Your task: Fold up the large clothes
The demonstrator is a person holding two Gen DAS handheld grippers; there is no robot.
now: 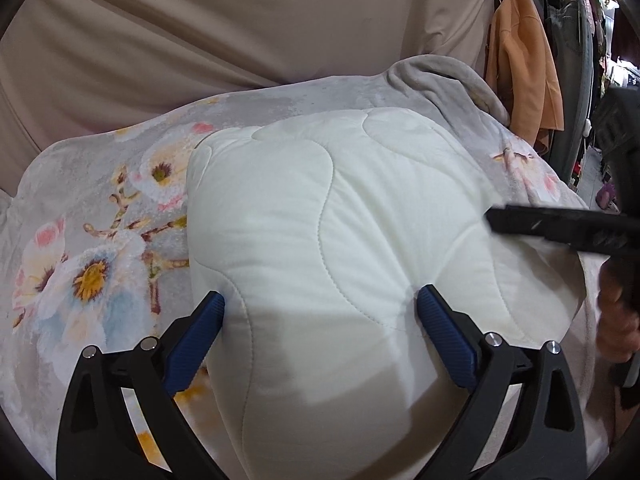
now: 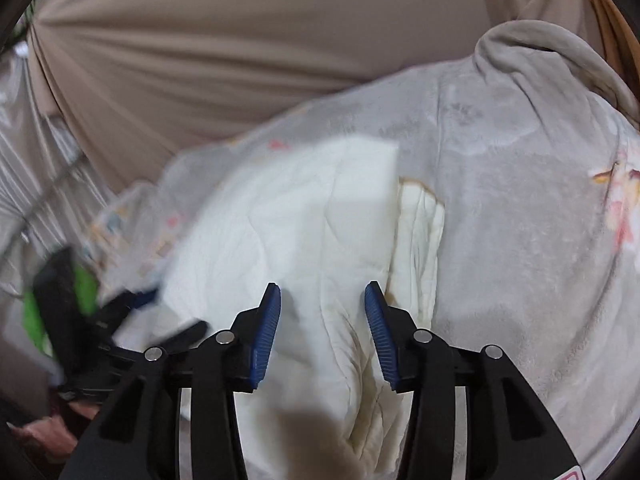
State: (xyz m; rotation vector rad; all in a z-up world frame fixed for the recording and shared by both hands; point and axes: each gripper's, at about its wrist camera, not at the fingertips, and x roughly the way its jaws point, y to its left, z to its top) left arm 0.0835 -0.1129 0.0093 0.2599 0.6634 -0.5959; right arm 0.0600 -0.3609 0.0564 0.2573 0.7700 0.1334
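Observation:
A white quilted garment [image 1: 332, 248] lies folded into a thick bundle on a grey floral blanket [image 1: 92, 216]. My left gripper [image 1: 320, 300] is open wide, its blue pads on either side of the bundle's near end, touching the cloth. In the right wrist view the same white bundle [image 2: 288, 220] lies ahead, blurred. My right gripper [image 2: 322, 296] is open, its pads just above the cloth and holding nothing. The right gripper's black finger [image 1: 560, 228] shows at the right of the left wrist view. The left gripper [image 2: 132, 312] shows at the bundle's left edge in the right wrist view.
A beige curtain [image 1: 240, 28] hangs behind the bed. An orange garment [image 1: 524, 68] hangs at the right with other clothes on a rack. The blanket is bunched in a grey ridge [image 2: 540, 64] at the far right corner. A green object [image 2: 36, 312] lies at the left.

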